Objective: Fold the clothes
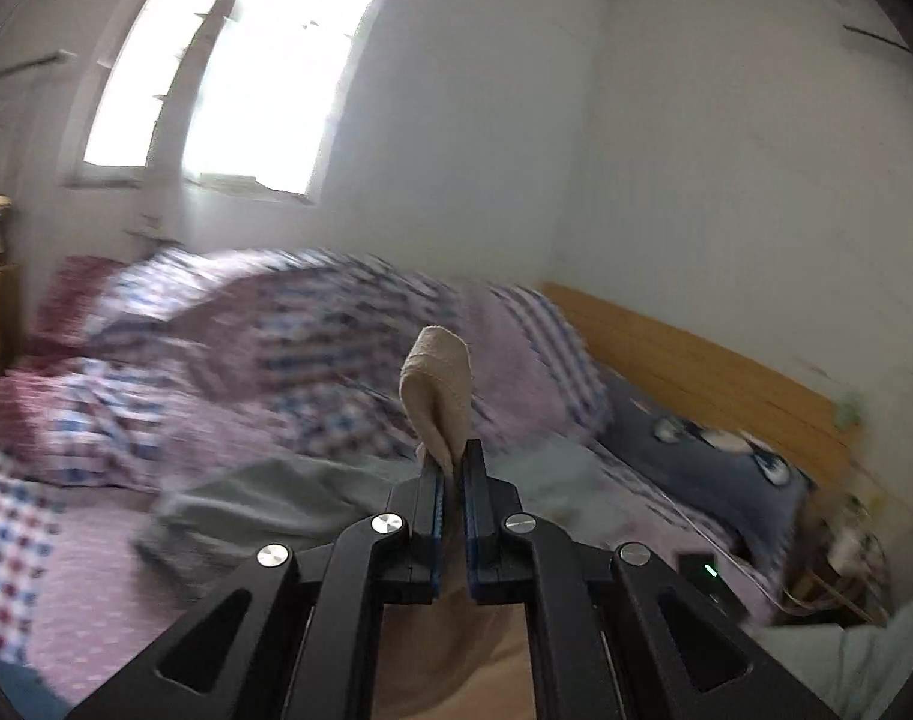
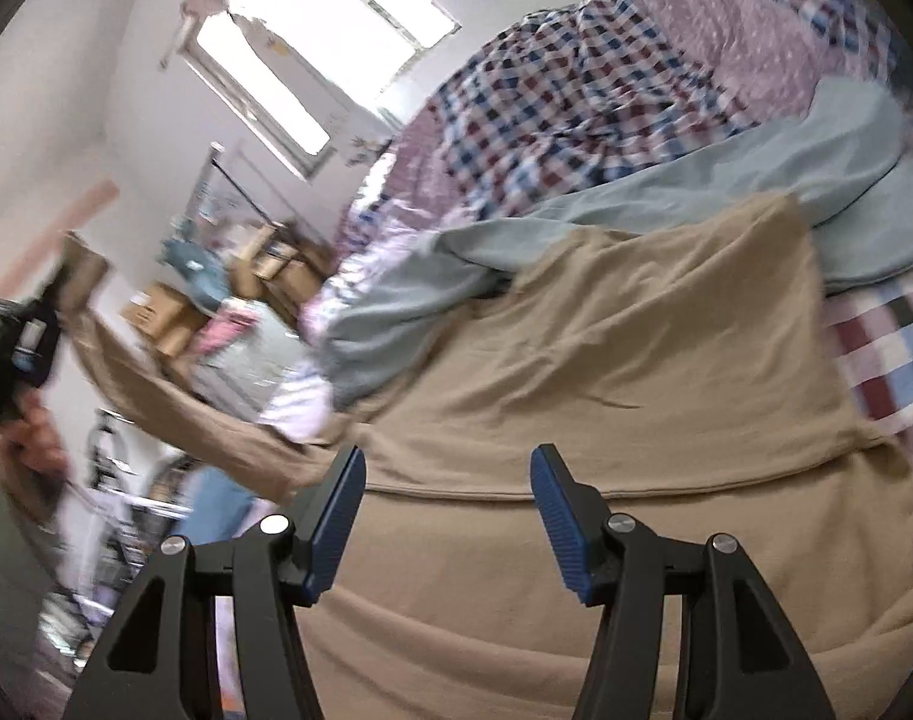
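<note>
The left gripper [image 1: 453,468] pinches the cuff of the tan sweatshirt [image 2: 606,372], probably its sleeve, lifted at far left. The right gripper [image 2: 447,474] hangs wide, empty, over the body mid-frame. Carry the sleeve taut across.

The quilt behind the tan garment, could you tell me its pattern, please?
The quilt is red, blue and white check, clearest in the right wrist view.

White walls [image 1: 726,150], bright window [image 1: 246,72], wooden headboard [image 1: 696,372], checked bedding [image 2: 546,102]

Sweatshirt [image 2: 606,360] spread on bed [image 2: 888,354]; second garment [image 2: 666,198] behind at twelve o'clock; quilt [image 2: 576,90] beyond; boxes [image 2: 174,312] at nine.
</note>
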